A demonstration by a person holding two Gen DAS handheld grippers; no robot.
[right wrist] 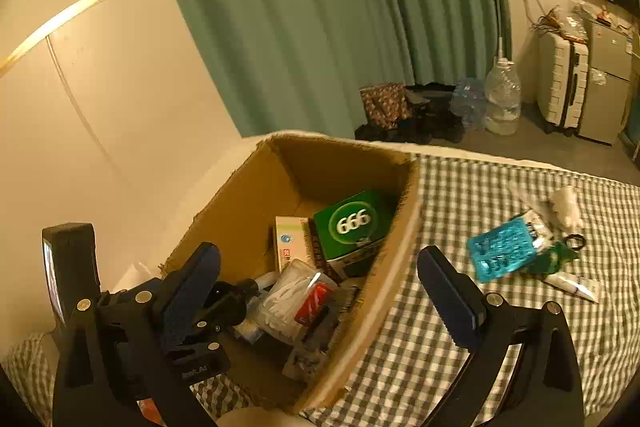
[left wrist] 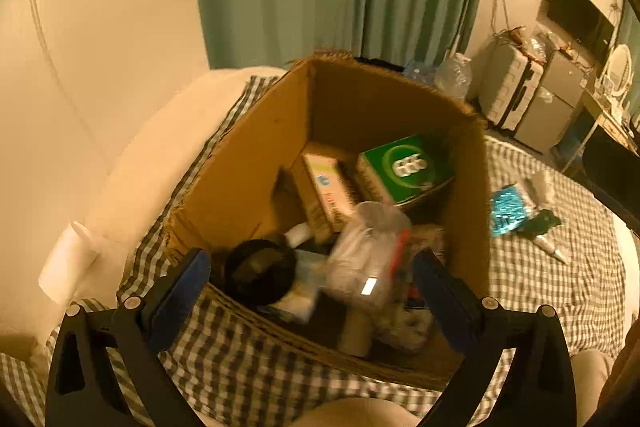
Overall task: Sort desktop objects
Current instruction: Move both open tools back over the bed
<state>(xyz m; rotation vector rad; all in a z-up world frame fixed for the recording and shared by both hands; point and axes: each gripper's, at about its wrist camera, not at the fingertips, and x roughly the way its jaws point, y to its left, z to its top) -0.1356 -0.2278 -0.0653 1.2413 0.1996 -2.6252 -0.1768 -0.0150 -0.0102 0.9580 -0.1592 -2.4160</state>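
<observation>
On the checked bed cover [right wrist: 460,307] I have a cardboard box [left wrist: 248,163] sitting toward the wall-side edge, open at the top and already crowded. Inside it, against the far wall, a green carton [right wrist: 354,227] shows large white digits that read "666" from my angle, perhaps "999" seen upside down. Beside it lies a pale slim carton [right wrist: 290,241] with a small blue emblem and red print too blurred to read. Nearer me, a clear plastic tub [left wrist: 368,255] is tilted among the clutter, with a red label I cannot make out.

My left gripper [left wrist: 312,279] hangs over the box's near edge, jaws spread fully wide, holding nothing. My right gripper [right wrist: 320,279] straddles the box's right wall, jaws equally wide and empty.

Out on the bed, well apart from the box, lie a turquoise packet [right wrist: 502,247] and a white tube [right wrist: 576,285].
</observation>
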